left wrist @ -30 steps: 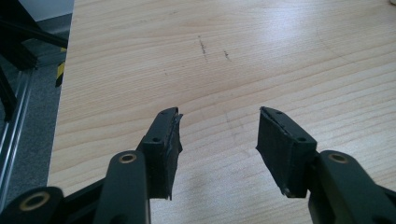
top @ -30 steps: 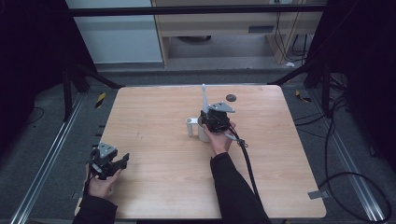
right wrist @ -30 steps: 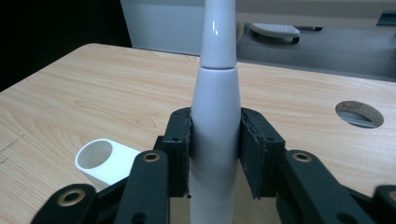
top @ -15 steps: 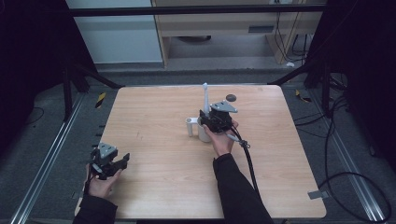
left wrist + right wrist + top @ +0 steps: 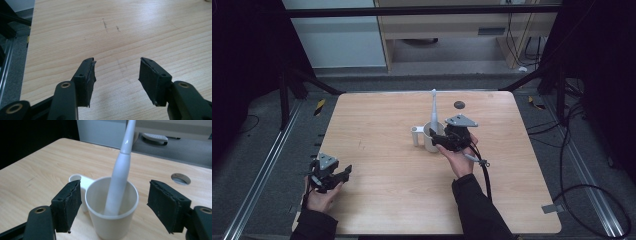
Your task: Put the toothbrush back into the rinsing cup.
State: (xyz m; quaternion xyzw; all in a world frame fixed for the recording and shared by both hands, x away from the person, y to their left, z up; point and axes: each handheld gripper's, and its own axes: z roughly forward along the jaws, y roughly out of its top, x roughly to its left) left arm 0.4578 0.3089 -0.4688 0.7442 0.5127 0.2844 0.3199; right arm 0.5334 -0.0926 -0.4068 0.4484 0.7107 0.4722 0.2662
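A white cup point(image 5: 428, 141) with a side handle stands near the table's middle, and a white toothbrush point(image 5: 434, 106) leans upright inside it. My right gripper point(image 5: 438, 139) sits just right of the cup, open. Its jaws have just been opening. In the right gripper view the cup point(image 5: 112, 221) and toothbrush point(image 5: 119, 178) stand between and just ahead of the right gripper point(image 5: 115, 184), whose pads point(image 5: 68, 205) are clear of them. My left gripper point(image 5: 344, 173) rests at the table's front left. Its jaws have just been opening too. The left gripper point(image 5: 117, 62) has nothing between them, just bare wood.
A dark round hole point(image 5: 459, 104) lies in the wooden table point(image 5: 377, 115) behind the cup. The right gripper's cable point(image 5: 485, 172) trails back over the table's near right part. Metal rails and dark floor surround the table.
My right gripper has let go of the toothbrush and drawn back from above the cup toward the person. The toothbrush stays standing in the cup. The left hand has kept still.
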